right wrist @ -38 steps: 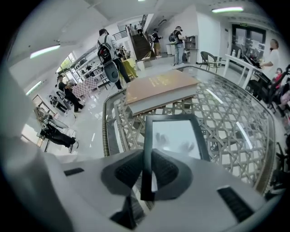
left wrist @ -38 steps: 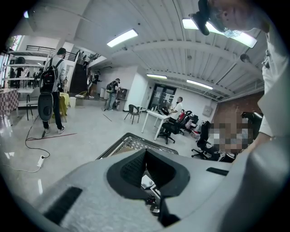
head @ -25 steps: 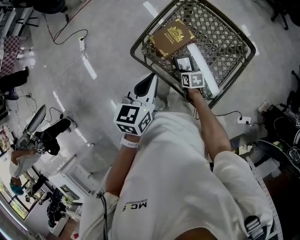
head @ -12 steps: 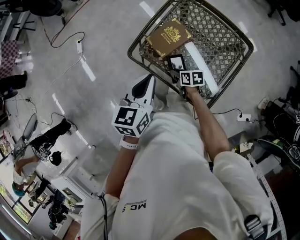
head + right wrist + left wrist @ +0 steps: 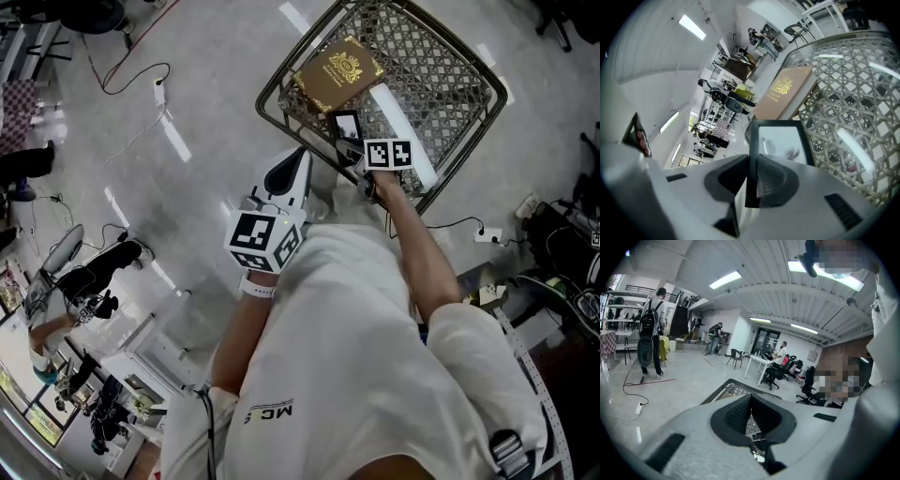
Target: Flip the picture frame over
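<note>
**A:** Where is the picture frame at this moment?

**B:** In the head view it sits just below the brown book, on the person's side. It is close to the book's near edge but apart from it. It is tipped up on edge over the woven lattice surface rather than lying flat. I cannot tell whether its far end touches the lattice.

**A:** What has hold of it?

**B:** The right tool. Its jaws are closed on one long side of the black border. The right gripper view shows that thin edge pinched between the two dark pads. From there the glass runs away from the tool towards the book. The pane faces the right of that view and carries faint reflections.

**A:** And the book itself?

**B:** It lies flat on the surface with its gold crest facing up. Nothing rests on it.

**A:** What about the other hand?

**B:** The left tool is farther from the book than the frame is. In the head view it is down and to the left of the book, just outside the surface's rim and close to the person's white shirt. Its jaws stand together with nothing gripped. Only a sliver of lattice shows through the slit behind the tips. Under it is grey glossy floor.
</note>
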### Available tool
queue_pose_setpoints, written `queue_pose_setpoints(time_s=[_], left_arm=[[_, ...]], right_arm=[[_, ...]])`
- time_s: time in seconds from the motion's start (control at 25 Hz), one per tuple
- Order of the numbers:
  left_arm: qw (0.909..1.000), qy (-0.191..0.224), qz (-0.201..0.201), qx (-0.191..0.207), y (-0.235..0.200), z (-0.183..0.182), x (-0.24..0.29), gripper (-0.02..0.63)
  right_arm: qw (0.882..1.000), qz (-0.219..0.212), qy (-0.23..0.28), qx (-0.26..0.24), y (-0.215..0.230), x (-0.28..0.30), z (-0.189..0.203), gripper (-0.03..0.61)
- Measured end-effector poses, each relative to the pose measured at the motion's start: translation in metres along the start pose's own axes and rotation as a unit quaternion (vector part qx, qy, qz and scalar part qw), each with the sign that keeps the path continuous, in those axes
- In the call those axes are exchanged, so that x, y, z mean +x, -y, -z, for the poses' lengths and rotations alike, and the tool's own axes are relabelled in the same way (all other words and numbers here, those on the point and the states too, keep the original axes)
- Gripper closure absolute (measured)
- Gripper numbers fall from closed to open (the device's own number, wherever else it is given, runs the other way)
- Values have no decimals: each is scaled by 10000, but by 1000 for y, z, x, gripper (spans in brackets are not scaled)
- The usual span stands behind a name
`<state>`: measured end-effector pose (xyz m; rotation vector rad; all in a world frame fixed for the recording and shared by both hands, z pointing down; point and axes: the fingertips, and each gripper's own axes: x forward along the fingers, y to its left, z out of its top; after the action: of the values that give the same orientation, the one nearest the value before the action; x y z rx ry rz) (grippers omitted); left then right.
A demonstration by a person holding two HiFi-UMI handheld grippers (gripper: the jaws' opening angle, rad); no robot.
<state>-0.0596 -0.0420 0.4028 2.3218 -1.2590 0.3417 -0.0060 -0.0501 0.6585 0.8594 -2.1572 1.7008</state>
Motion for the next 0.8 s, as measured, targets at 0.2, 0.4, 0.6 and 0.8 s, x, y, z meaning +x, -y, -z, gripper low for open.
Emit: queue_pose_setpoints(time_s=[0.2,0.4,0.6,0.8], left_arm=[[10000,-12,1,12,2,2,0,589],[10000,-31,-11,8,5,2,1,589],[10000,-60,-15,33,9,1,2,589],[9999,-84,-41,60,10,1,2,589]], right_arm=[[9967,-487,324,559,-4,-2,-6,503],[9887,-920,526,1060,-6,-6,-12,503],[9775,-1304,666,1521,-6,-9,-13,503],[9666,-1686,754,1778,-3,-14,-13,503]])
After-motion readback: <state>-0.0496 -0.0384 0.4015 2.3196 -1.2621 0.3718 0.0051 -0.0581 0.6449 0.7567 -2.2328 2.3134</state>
